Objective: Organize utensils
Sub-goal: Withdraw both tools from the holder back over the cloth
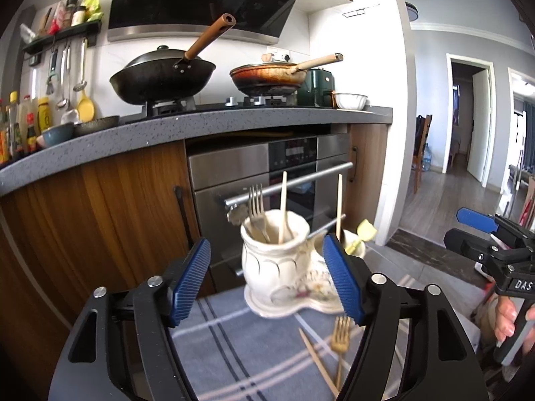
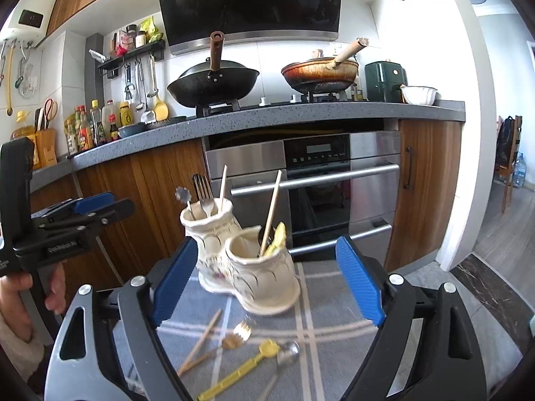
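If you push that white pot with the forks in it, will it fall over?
Probably not easily: the white double pot has a wide flat base. It looks ceramic, so likely heavy and breakable. It might slide on the checked cloth, rattling the fork inside.

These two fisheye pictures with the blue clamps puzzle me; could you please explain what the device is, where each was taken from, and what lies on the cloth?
No robot is involved: a person holds one hand-squeezed tool in each hand, each carrying a camera that looks out along its two blue fingers. One picture comes from the left tool, the other from the right tool; each also catches the other at its edge. Both tools stand open and hold nothing. On the grey checked cloth stands a cream two-cup ceramic holder with some utensils already in it. Still loose on the cloth are a gold fork, a chopstick, a yellow utensil and a metal spoon.
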A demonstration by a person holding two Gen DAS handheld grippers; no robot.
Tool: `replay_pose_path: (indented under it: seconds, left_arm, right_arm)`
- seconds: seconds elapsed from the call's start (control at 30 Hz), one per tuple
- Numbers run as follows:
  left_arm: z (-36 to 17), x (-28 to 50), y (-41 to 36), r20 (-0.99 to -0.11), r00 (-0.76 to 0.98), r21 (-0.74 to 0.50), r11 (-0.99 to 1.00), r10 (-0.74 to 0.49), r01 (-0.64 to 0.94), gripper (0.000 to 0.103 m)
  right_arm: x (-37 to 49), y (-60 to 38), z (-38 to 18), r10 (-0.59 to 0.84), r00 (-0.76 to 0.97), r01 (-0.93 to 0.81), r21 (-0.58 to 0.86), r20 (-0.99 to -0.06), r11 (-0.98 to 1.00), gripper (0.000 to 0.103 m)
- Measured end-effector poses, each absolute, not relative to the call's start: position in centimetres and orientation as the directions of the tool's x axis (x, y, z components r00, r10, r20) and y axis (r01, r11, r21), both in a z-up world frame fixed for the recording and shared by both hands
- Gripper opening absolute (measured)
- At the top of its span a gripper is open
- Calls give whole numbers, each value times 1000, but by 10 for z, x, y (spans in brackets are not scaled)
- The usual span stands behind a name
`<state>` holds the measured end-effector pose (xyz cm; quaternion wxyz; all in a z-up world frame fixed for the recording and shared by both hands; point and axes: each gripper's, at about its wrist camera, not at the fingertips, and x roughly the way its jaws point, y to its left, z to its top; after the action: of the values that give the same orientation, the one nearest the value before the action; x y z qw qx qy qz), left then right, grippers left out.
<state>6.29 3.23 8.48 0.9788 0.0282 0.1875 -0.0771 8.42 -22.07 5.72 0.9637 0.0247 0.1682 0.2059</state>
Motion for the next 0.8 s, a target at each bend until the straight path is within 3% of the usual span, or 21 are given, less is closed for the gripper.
replay_pose_path:
  seconds: [0.23, 0.8]
  left_arm:
    - [68, 40, 41, -409, 900, -13, 987, -150, 159, 83]
    - [-2, 49, 41, -578, 810, -14, 993, -102, 115, 83]
  right_arm:
    - [69, -243, 40, 366, 861, -350, 110, -353, 930, 97]
    - [86, -260, -36, 284, 798, -306, 49, -531, 951, 97]
